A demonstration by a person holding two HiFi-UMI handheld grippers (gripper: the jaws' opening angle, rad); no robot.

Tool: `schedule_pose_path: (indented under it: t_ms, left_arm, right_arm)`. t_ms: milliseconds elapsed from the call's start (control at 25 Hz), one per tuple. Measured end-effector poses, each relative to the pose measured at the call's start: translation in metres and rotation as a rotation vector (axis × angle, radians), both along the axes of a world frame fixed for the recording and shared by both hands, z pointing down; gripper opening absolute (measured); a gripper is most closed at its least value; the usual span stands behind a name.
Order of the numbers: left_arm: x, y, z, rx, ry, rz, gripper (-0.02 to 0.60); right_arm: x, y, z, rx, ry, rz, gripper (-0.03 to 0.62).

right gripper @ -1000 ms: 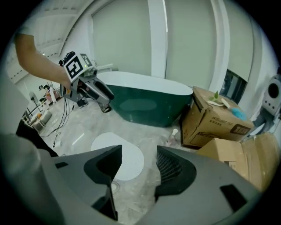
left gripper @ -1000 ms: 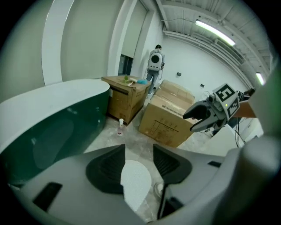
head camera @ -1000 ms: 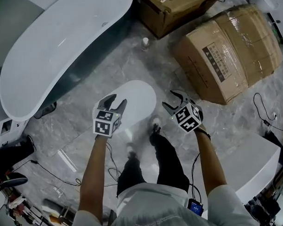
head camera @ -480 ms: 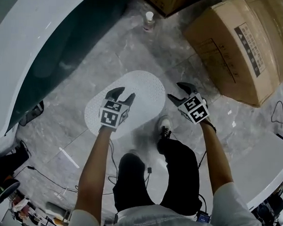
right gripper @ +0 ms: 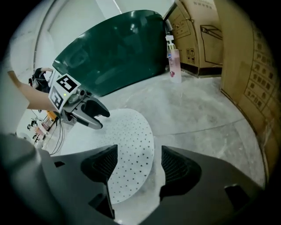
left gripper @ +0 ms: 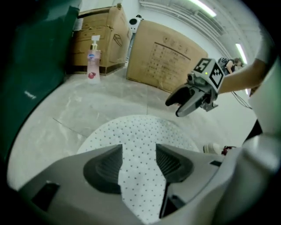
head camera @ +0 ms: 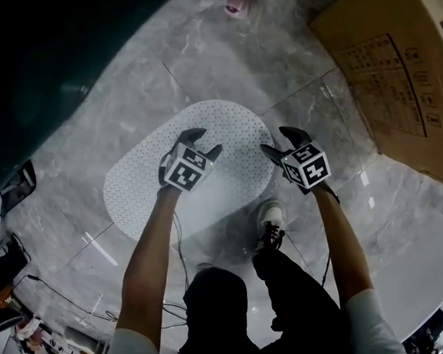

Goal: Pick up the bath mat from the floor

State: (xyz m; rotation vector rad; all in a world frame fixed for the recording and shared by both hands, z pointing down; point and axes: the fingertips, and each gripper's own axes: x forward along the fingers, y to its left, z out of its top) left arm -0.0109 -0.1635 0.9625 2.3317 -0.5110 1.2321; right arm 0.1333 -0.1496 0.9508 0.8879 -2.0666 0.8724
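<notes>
1. Lying flat on the grey marble floor point(head camera: 318, 103), the white oval dotted bath mat point(head camera: 141, 184) fills the middle of the head view; its long axis runs from lower left to upper right of the frame.
2. You hold your left gripper point(head camera: 206, 141) over the mat's middle, just left of frame centre; its fingers are apart; in the left gripper view the dotted surface fills the whole gap between them, and nothing is clamped.
3. You hold your right gripper point(head camera: 278, 140) at the mat's right-hand edge, just right of frame centre; its fingers are apart as well; in the right gripper view the gap shows the mat's curved edge on the left and bare floor on the right, with nothing gripped.
4. Neither view lets you tell whether the fingertips touch the mat or hang just above it.
5. Your white shoe point(head camera: 271, 218) stands just beside the mat's lower right edge, below the right gripper in the head view.
6. At the top edge of the head view a pink pump bottle point(head camera: 236, 2) stands upright, well apart from the mat; a large brown cardboard box point(head camera: 384, 77) fills the upper right corner; a dark green curved tub wall point(head camera: 51, 72) fills the upper left.
</notes>
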Motion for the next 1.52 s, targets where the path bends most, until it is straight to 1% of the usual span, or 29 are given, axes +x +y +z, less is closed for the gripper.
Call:
schedule_pose_path:
  t_ms: [80,160,200,320,360,400,480,560,600,680,800,920,1080,1200,1280,1440,1520]
  left_arm:
    - [0.003,0.011,0.021,-0.003,-0.008,0.010,0.236]
    - [0.006,0.022,0.034,-0.014,-0.002,-0.009,0.236]
    - [0.006,0.026,0.039,-0.008,-0.003,-0.013,0.236]
    - [0.007,0.026,0.050,0.062,-0.029,0.010,0.237]
    - [0.006,0.022,0.053,0.089,-0.037,0.006,0.236]
    - [0.005,0.018,0.055,0.107,-0.037,-0.008,0.201]
    - [0.005,0.016,0.055,0.109,-0.021,-0.039,0.180]
    - [0.006,0.018,0.055,0.101,-0.017,-0.048,0.179]
    - [0.006,0.020,0.056,0.096,-0.020,-0.045,0.181]
    - [0.007,0.022,0.055,0.082,-0.020,-0.031,0.184]
    - [0.009,0.021,0.053,0.073,0.000,-0.015,0.194]
    - [0.010,0.022,0.052,0.074,0.028,-0.042,0.218]
    - [0.009,0.021,0.051,0.098,0.056,-0.063,0.230]
    - [0.010,0.022,0.051,0.114,0.070,-0.069,0.230]
    - [0.011,0.023,0.051,0.136,0.072,-0.061,0.230]
    - [0.009,0.025,0.053,0.207,0.044,-0.019,0.230]
    - [0.008,0.026,0.052,0.219,0.039,-0.016,0.230]
  right_arm:
    - [-0.001,0.002,0.022,0.004,0.002,0.003,0.305]
    - [-0.004,0.005,0.037,0.011,-0.007,0.001,0.305]
    - [-0.006,0.006,0.042,0.018,-0.016,0.003,0.305]
    - [-0.013,0.005,0.051,0.062,-0.041,0.033,0.306]
    - [-0.013,0.003,0.052,0.087,-0.042,0.045,0.308]
    - [-0.014,0.003,0.052,0.109,-0.042,0.056,0.308]
    - [-0.015,0.005,0.052,0.133,-0.048,0.080,0.308]
    - [-0.021,0.010,0.053,0.127,-0.052,0.080,0.311]
    - [-0.025,0.012,0.054,0.120,-0.049,0.072,0.324]
    - [-0.029,0.015,0.055,0.110,-0.045,0.068,0.325]
    - [-0.028,0.011,0.053,0.108,-0.067,0.102,0.325]
    - [-0.030,0.011,0.053,0.109,-0.070,0.123,0.325]
    - [-0.039,0.016,0.053,0.107,-0.073,0.106,0.325]
    - [-0.042,0.020,0.052,0.095,-0.123,0.151,0.324]
    - [-0.044,0.023,0.051,0.093,-0.136,0.169,0.324]
    - [-0.058,0.033,0.051,0.100,-0.138,0.120,0.324]
    - [-0.061,0.036,0.052,0.108,-0.113,0.109,0.324]
